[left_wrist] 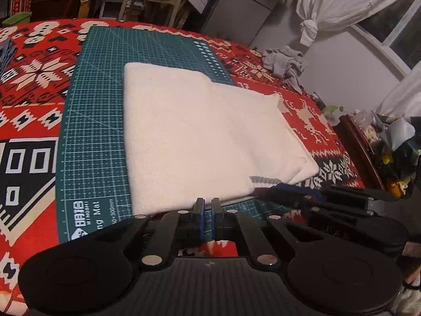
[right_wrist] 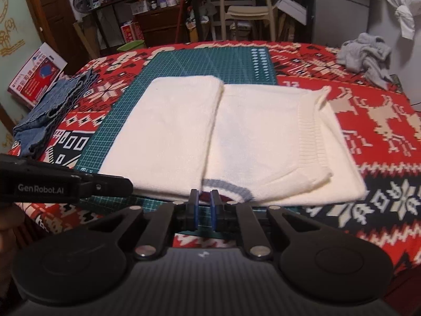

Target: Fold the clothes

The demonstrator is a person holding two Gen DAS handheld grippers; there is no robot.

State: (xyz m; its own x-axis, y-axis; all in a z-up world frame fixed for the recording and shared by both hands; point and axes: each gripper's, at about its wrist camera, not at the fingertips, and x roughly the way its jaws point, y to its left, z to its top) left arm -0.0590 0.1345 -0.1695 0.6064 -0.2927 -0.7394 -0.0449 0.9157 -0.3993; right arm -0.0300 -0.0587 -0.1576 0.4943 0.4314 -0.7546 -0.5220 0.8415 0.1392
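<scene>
- Two grippers hang low at the near edge of the worktop (right_wrist: 381, 110), which wears a red patterned cloth.
- Folded blue denim (right_wrist: 44, 115) lies by the left edge.
- Left gripper (left_wrist: 208, 208): its fingers stand almost together with nothing between them, just short of the sweater's near edge.
- A green cutting mat (left_wrist: 97, 121) lies at the middle of the worktop, and the cream sweater (right_wrist: 210, 137), folded, rests partly on it and runs off it to the right.
- Right gripper (right_wrist: 204, 198): fingers nearly closed, empty, at the sweater's blue-banded collar.
- Crumpled grey clothing (right_wrist: 365, 55) sits near the far right corner.
</scene>
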